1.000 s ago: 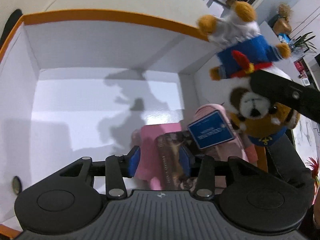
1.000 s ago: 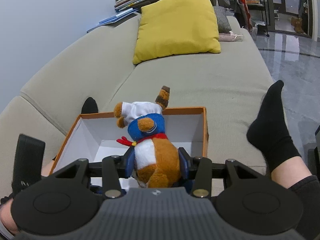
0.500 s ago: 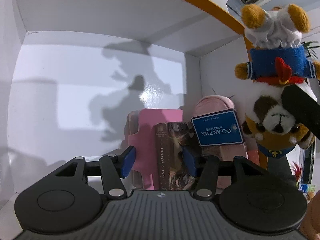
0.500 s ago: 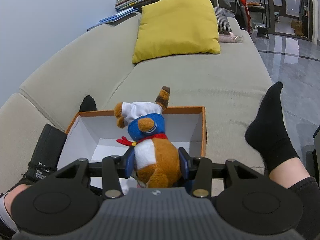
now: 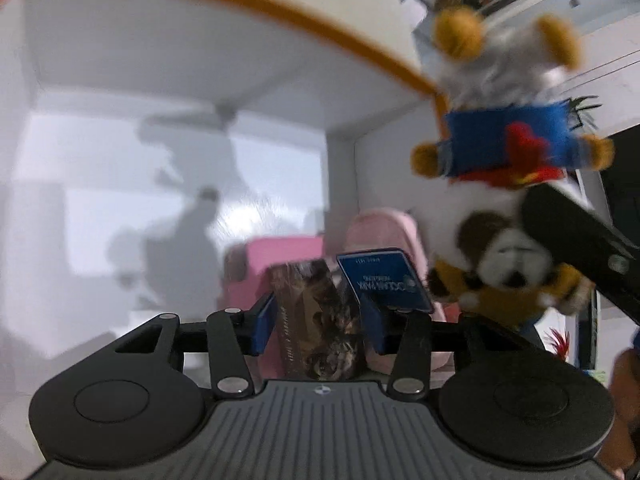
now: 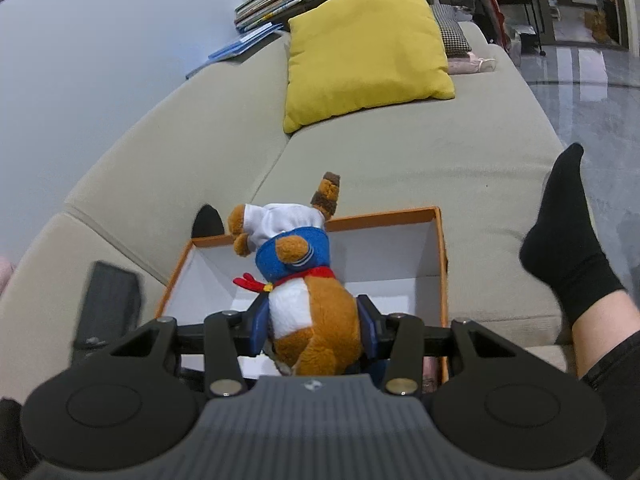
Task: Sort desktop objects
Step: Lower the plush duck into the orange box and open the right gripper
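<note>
Clamping the brown plush dog in blue sailor top (image 6: 312,320), the right gripper (image 6: 314,330) hung over the orange-rimmed white cardboard box (image 6: 438,264); releasing there risked the toy toppling onto the box wall, while the left gripper (image 5: 318,320), just narrowed, pinched a dark photo-card pack (image 5: 320,320).

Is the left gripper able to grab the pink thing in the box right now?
Probably not: the left gripper has a dark card pack between its fingers, in front of the pink thing.
</note>
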A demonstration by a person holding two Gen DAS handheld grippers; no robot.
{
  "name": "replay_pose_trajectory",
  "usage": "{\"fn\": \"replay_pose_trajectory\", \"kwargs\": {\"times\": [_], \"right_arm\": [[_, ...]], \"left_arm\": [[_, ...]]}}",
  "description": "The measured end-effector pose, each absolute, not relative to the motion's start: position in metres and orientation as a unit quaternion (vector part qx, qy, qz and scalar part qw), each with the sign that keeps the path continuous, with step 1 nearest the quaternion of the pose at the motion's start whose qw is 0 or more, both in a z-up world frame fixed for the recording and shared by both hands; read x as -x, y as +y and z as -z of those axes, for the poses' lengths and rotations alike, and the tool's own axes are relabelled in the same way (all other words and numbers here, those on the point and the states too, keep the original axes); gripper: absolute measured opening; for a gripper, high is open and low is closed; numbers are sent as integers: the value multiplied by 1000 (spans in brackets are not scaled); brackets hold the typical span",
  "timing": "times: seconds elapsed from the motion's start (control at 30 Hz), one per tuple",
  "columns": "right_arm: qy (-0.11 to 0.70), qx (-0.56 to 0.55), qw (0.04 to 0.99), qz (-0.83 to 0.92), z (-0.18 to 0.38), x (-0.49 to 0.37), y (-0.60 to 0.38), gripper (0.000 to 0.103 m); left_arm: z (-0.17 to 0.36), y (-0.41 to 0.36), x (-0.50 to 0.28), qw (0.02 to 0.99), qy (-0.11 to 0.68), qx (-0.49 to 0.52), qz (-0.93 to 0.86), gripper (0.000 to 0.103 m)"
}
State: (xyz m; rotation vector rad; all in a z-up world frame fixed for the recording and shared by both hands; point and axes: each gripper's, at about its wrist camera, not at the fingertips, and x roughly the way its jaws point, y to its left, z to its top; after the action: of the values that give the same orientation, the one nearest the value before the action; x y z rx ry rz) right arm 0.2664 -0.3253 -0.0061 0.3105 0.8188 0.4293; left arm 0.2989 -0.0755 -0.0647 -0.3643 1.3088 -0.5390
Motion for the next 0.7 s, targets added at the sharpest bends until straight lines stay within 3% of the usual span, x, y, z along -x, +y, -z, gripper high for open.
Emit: {"fn": "replay_pose_trajectory", "kwargs": {"times": [0.3, 0.4, 0.47, 0.7], "right_arm": [[461, -225, 831, -216, 35, -273, -286, 47], [492, -228, 818, -189, 51, -274, -267, 47], [511, -228, 810, -173, 61, -275, -257, 47], [562, -248, 779, -125, 95, -283, -246, 47]], "left_arm": [[2, -19, -274, 847, 491, 121, 166, 52], [4, -16, -262, 846, 492, 121, 167, 49], [13, -27, -256, 843, 499, 116, 165, 37], [18, -10, -257, 842, 500, 125, 163, 37]]}}
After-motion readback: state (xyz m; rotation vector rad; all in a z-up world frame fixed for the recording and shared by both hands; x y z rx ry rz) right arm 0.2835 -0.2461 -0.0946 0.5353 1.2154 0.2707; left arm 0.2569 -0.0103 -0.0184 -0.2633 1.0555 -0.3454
